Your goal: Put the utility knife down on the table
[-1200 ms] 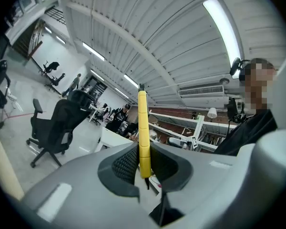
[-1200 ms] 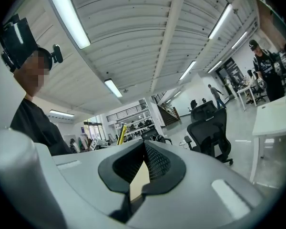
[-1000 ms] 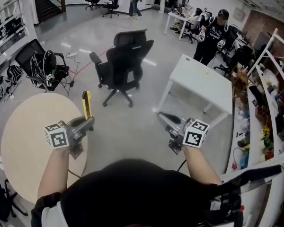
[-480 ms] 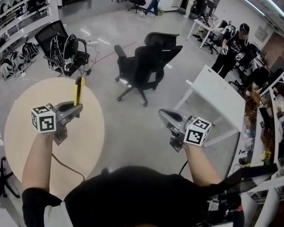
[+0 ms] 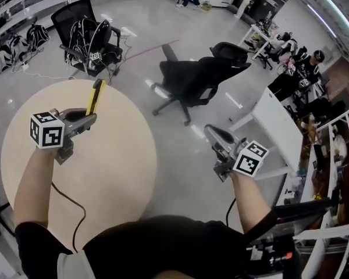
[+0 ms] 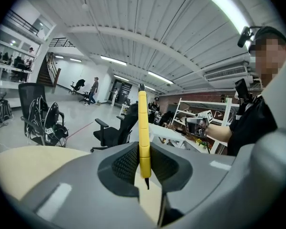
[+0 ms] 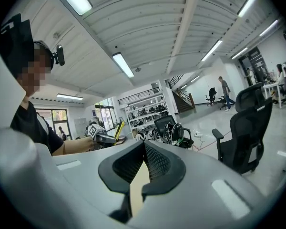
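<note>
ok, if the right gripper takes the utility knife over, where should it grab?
Probably the free yellow length of the utility knife beyond the left gripper, coming in from the person's right. It is slim and straight, and only its near end is clamped.

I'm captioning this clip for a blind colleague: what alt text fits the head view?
Seen from above, the left gripper clamps a yellow utility knife over a round beige table. The right gripper hangs empty over the grey floor, with a black office chair beyond.
</note>
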`<state>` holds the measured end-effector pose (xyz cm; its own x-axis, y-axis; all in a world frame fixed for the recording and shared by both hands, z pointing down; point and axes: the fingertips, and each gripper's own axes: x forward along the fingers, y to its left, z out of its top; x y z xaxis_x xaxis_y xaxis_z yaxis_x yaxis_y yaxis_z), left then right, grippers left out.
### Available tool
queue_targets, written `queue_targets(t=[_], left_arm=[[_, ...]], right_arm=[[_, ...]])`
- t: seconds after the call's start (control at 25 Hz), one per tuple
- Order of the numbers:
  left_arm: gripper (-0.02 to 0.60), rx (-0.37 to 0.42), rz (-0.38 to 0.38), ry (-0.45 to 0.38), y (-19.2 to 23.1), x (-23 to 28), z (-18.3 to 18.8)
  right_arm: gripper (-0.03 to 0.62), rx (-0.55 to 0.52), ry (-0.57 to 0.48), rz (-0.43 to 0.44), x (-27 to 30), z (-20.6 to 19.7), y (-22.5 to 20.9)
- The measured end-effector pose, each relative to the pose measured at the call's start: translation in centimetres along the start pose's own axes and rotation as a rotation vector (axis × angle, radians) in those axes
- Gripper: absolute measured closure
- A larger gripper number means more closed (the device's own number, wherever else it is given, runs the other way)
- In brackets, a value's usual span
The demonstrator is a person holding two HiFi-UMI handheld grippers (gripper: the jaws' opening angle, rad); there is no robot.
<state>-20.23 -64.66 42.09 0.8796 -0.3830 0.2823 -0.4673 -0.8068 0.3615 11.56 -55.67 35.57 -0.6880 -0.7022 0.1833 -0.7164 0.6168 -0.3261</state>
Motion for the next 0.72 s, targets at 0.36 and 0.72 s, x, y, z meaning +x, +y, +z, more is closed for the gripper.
queue_targets(t=[0.36,0.72], left_arm=[[0.529,-0.068,0.093,0.025,11.5,-4.4,-3.2],[0.529,-0.114,0.254,0.134,22.0,-7.3,-7.4]], right_arm=[[0.580,-0.032,0.026,-0.009,9.9,0.5,-0.2],[0.580,-0.033,0.068,0.017,14.7,-0.8,-1.1]])
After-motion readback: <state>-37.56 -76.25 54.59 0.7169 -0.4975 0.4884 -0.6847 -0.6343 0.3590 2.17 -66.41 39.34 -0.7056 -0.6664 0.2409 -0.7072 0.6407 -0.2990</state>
